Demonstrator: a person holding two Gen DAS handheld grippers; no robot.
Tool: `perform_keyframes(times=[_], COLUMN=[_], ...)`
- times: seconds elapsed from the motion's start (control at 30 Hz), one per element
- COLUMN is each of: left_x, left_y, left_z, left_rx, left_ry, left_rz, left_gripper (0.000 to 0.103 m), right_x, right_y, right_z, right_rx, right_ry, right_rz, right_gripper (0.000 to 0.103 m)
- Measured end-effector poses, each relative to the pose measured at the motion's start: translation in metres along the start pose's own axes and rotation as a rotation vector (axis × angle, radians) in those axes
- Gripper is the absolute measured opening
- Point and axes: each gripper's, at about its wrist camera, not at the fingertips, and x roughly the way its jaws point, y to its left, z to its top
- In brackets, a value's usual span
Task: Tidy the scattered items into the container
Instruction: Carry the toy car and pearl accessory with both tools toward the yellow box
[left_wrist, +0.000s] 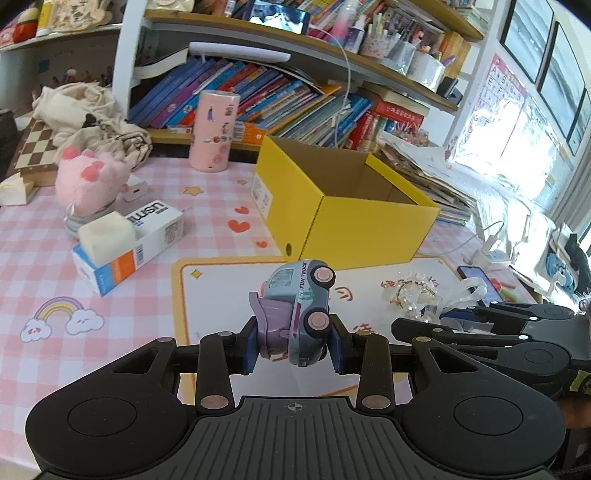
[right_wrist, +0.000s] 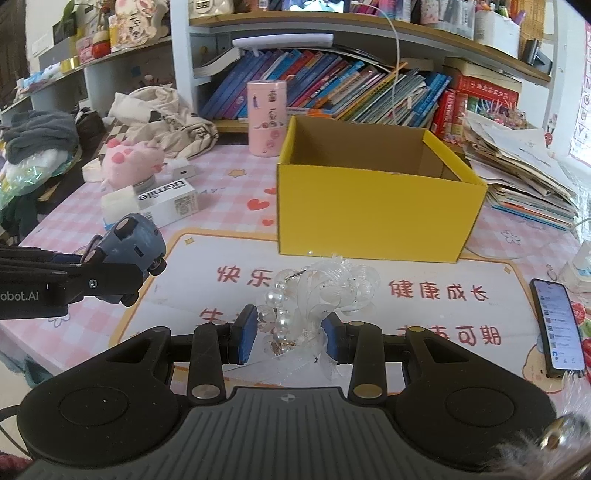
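My left gripper (left_wrist: 293, 349) is shut on a blue-grey toy truck (left_wrist: 303, 306) with pink wheels, held tilted above the white mat. It also shows at the left of the right wrist view (right_wrist: 133, 247). My right gripper (right_wrist: 290, 334) is shut on a clear pearl-and-ribbon hair ornament (right_wrist: 317, 291) above the mat; the ornament also shows in the left wrist view (left_wrist: 417, 295). The open yellow box (left_wrist: 354, 218) (right_wrist: 376, 206) stands behind the mat; what I see of its inside is bare. A white toothpaste box (left_wrist: 125, 243) (right_wrist: 170, 203) with a white cube (left_wrist: 107, 236) lies at the left.
A pink plush (left_wrist: 88, 177), a pink cylinder (left_wrist: 214, 129) and a chessboard (left_wrist: 33, 147) sit at the back left. A phone (right_wrist: 557, 325) lies at the right. Stacked papers (right_wrist: 524, 181) and bookshelves (right_wrist: 332, 88) border the table.
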Motion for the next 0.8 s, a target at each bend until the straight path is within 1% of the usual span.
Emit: perform_keyframes(times=[0.27,0.57,0.8], left_x=[0.017,0.033,0.046], left_y=[-0.019,-0.041,-0.050], left_z=[0.009,0.013,0.014], left_rx=[0.042,0.099,0.108], left_ry=[0.012,0.033,0.062], left_rz=[-0.031,-0.070,-0.085], left_gripper=[0.035,0.035,0.035], right_x=[-0.001,-0.004,0.000], right_y=[-0.023,-0.050,-0.066], right_z=[0.003,0.001,-0.003], right_rx=[0.026,0.075,0.101], right_ry=[0.004,0.010,0.032], right_rz=[-0.041,-0.079,-0.094], right_gripper=[0.034,0.034,0.034])
